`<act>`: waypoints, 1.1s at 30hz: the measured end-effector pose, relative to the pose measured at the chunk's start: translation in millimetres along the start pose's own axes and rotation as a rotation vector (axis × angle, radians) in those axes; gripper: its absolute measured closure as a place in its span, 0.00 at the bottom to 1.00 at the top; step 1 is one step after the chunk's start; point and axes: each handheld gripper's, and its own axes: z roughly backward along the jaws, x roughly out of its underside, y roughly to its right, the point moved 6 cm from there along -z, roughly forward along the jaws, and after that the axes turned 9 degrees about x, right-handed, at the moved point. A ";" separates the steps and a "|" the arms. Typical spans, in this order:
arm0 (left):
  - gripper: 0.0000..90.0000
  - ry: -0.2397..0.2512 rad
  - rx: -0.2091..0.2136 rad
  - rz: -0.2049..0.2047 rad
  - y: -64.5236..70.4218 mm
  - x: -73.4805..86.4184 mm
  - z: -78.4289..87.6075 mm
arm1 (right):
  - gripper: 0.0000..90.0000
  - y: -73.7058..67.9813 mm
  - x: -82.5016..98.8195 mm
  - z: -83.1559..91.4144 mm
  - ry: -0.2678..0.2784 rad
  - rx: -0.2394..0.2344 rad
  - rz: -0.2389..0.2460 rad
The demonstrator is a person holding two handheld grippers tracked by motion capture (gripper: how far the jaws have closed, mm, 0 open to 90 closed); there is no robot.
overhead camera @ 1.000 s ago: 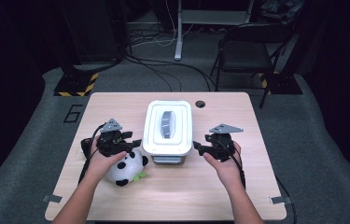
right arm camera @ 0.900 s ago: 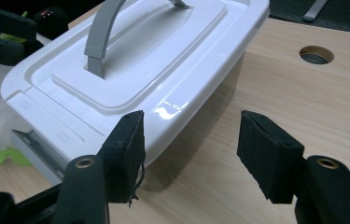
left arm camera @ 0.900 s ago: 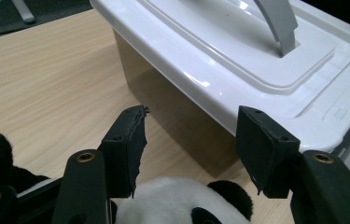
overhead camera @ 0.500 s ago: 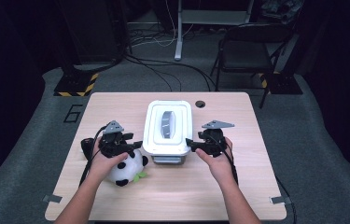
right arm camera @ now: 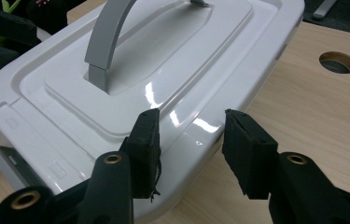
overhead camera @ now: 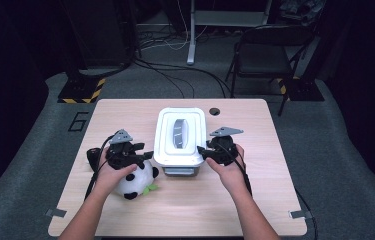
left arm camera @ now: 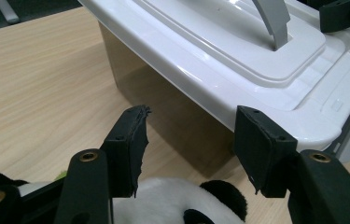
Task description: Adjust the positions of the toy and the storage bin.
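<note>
Right tool (overhead camera: 206, 151) sits at the near right corner of the box (overhead camera: 180, 137), its jaws having just been closing around the lid rim. In the right gripper view one pad (right arm camera: 145, 140) rides on top of the lid (right arm camera: 163, 65) and the other (right arm camera: 247, 149) hangs off the edge beside it, a narrow gap, and I cannot tell whether they press on the rim yet. My left tool (overhead camera: 142, 156) hovers wide over the panda (overhead camera: 134, 181), gripping nothing; in the left gripper view its pads (left arm camera: 128, 144) stand apart above the toy's white fur (left arm camera: 163, 198), with the box's near left corner straight ahead.

What the coming move turns on, as I judge it: the box lies between my two tools, long axis running near to far, and its grey handle (overhead camera: 178, 131) follows that axis down the middle of the lid. So the rim under my right tool is the long right edge, and lifting there should tip the lid up toward the left (the near latch (overhead camera: 181, 171) may resist). My right hand (overhead camera: 227, 167) is the nearer one to the lid. The panda rests on the surface (overhead camera: 255, 200) just left of the box's near corner, close under my left hand (overhead camera: 112, 172).
</note>
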 end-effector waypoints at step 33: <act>0.47 -0.013 0.063 -0.025 26.4 1.0 -4.9 | 0.49 13.5 3.1 20.5 0.016 0.043 -0.006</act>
